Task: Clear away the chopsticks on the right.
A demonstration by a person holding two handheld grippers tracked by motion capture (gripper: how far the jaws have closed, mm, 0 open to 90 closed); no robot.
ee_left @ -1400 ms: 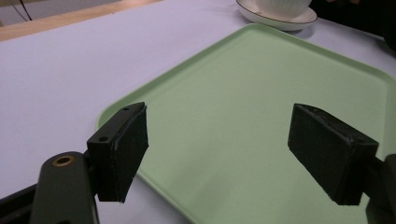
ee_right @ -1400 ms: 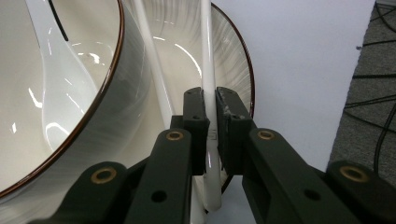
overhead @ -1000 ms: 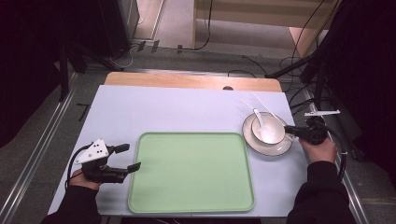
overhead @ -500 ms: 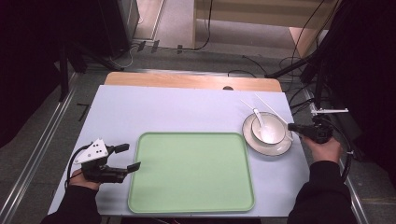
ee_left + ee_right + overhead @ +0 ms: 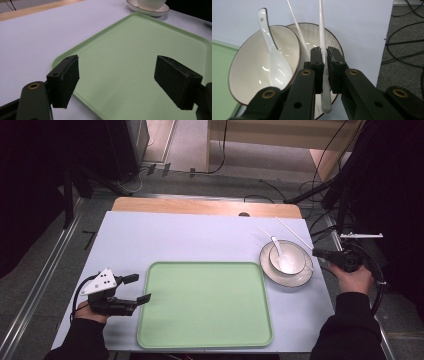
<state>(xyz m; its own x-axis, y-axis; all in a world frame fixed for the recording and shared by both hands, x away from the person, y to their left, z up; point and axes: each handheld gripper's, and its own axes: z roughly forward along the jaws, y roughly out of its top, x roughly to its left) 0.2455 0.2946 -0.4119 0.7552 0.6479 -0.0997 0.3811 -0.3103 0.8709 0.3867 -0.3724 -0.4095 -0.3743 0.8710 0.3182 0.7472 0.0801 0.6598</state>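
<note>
I have my right tongs (image 5: 325, 65) clamped on one slim white plastic chopstick (image 5: 322, 40), lifting it above the white ceramic bowl (image 5: 247, 72); my left tongs (image 5: 125, 82) wait apart over the green tray (image 5: 140, 47).

The right gripper (image 5: 320, 253), clamped on one slim white plastic chopstick (image 5: 322, 45), draws away from the white ribbed ceramic bowl (image 5: 286, 260) toward the table's right edge and lifts a little. A second ago its jaws sat right at the bowl's rim; now they are off the gold-rimmed white saucer (image 5: 300, 279), just beside it. The chopstick comes along, its far end angling out beyond the claw.
</note>
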